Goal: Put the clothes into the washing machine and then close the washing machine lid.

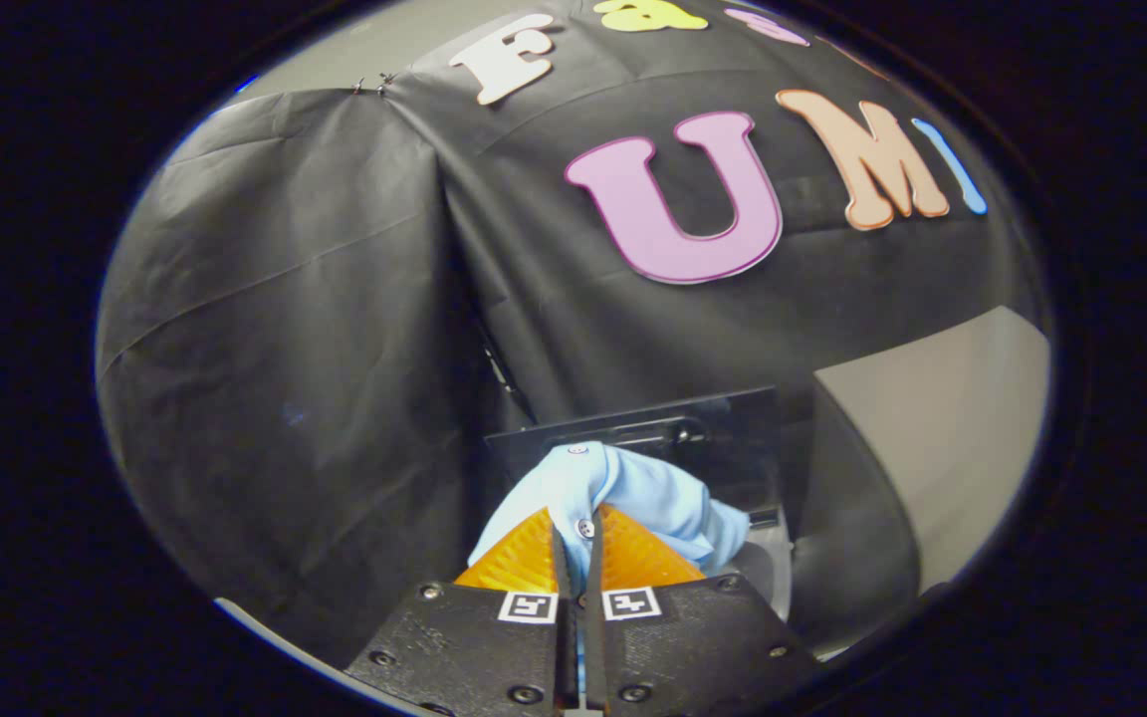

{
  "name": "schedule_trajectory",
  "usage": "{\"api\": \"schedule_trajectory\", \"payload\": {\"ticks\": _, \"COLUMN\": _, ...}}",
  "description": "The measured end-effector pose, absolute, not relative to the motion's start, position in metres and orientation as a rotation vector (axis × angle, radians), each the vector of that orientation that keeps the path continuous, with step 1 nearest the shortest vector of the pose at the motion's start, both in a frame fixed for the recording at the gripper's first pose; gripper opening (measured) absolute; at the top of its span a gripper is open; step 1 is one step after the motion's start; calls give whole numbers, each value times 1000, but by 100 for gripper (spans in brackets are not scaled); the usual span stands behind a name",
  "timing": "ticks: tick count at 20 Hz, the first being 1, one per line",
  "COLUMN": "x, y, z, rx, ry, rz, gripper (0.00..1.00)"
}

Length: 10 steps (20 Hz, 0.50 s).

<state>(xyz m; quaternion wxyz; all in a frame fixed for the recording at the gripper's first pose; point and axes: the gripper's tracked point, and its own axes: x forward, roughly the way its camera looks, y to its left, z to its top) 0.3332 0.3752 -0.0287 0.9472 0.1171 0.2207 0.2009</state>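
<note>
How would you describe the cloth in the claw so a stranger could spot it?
Start at the black cloth wall. In front of it the claw is shut on a light blue shirt, bunched over its fingertips. It is the one pale, soft thing, with small buttons, against dark surroundings.

The gripper [578, 538] has its two fingers pressed together on a fold of the garment [633, 493], which bunches up between and just ahead of the fingertips and spills to both sides of them. Directly behind the garment stands a raised panel, probably the washing machine lid [733, 428], tilted back toward the booth wall. To the right of the garment, apart from it, sits a table [942, 418].
</note>
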Motion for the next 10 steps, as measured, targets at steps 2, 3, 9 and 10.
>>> {"api": "schedule_trajectory", "payload": {"ticks": 2, "x": 338, "y": 385, "z": -51, "rx": 228, "ry": 475, "rz": 399, "gripper": 3}}
{"api": "schedule_trajectory", "payload": {"ticks": 3, "x": 339, "y": 388, "z": -63, "rx": 219, "ry": 490, "rz": 396, "gripper": 2}}
{"api": "schedule_trajectory", "payload": {"ticks": 9, "x": 348, "y": 384, "z": -137, "rx": 176, "ry": 552, "rz": 347, "gripper": 3}}
{"api": "schedule_trajectory", "payload": {"ticks": 10, "x": 351, "y": 384, "z": -154, "rx": 176, "ry": 569, "rz": 339, "gripper": 3}}
